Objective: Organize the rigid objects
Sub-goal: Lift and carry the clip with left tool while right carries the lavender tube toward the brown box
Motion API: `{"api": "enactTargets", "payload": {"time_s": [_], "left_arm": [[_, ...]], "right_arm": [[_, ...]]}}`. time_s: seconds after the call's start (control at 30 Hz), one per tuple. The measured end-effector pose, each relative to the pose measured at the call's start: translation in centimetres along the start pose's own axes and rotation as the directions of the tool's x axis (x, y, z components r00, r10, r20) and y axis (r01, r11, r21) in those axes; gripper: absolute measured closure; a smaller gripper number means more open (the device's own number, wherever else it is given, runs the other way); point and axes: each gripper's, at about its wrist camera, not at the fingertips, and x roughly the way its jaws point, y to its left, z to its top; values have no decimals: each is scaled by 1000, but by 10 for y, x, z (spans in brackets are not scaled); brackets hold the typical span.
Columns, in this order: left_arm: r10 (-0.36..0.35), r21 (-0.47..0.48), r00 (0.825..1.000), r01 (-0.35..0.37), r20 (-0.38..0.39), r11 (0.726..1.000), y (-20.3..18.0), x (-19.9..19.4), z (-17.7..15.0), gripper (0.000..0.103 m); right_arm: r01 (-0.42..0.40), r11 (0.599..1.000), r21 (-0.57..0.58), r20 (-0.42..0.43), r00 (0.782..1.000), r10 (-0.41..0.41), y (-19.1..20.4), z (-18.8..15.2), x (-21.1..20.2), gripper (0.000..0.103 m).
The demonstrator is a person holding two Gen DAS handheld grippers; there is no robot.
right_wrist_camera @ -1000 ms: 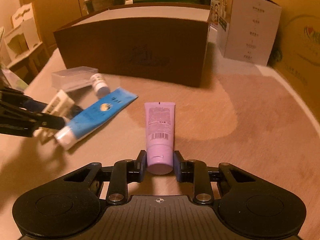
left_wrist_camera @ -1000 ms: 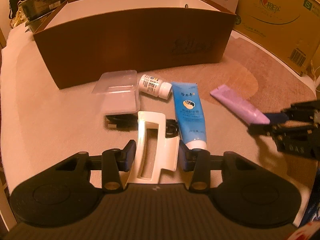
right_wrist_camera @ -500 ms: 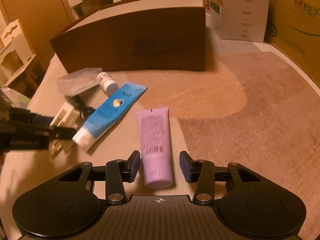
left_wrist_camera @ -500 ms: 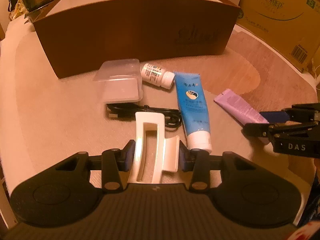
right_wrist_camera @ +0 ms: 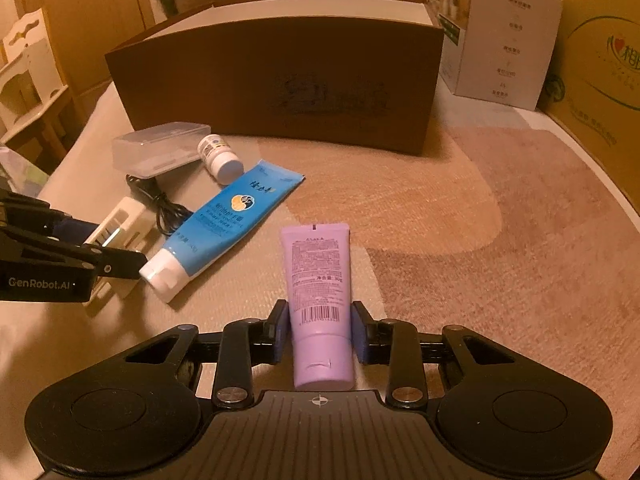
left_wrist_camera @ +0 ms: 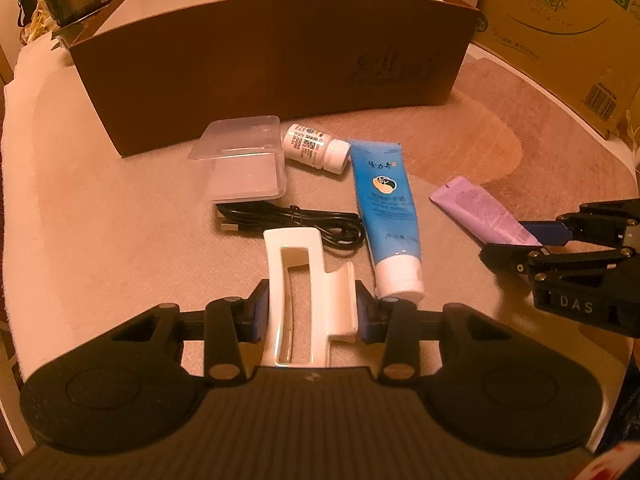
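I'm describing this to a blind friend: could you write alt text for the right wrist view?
The right gripper clamps a lilac cream tube lying on a beige tablecloth. To its left lie a blue tube, a black cable, a white pill bottle and a clear plastic case, before a brown cardboard box; the left gripper holds a white plastic bracket.

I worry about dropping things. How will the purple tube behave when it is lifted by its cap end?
The purple tube looks soft-walled, so it may dent under the right tongs. Gripped near the cap, its flat crimped end probably droops little. Its smooth skin might slip.
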Motion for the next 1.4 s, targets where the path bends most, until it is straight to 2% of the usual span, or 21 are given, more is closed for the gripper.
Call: {"api": "enactTargets", "payload": {"time_s": [0.37,0.97,1.4], "left_arm": [[17,-9,1000,-17,22,1000,3,-20,-4,66],[59,-38,994,-55,93,998,15,-74,-3,65],[101,-56,981,-93,165,994,37,-101,31,65]], "right_arm": [[-9,999,35,-2,1000,9,4,-2,-18,71],[-58,997,53,108,993,52,20,14,-73,71],[-100,995,25,204,975,93,29,53,-97,71]]}}
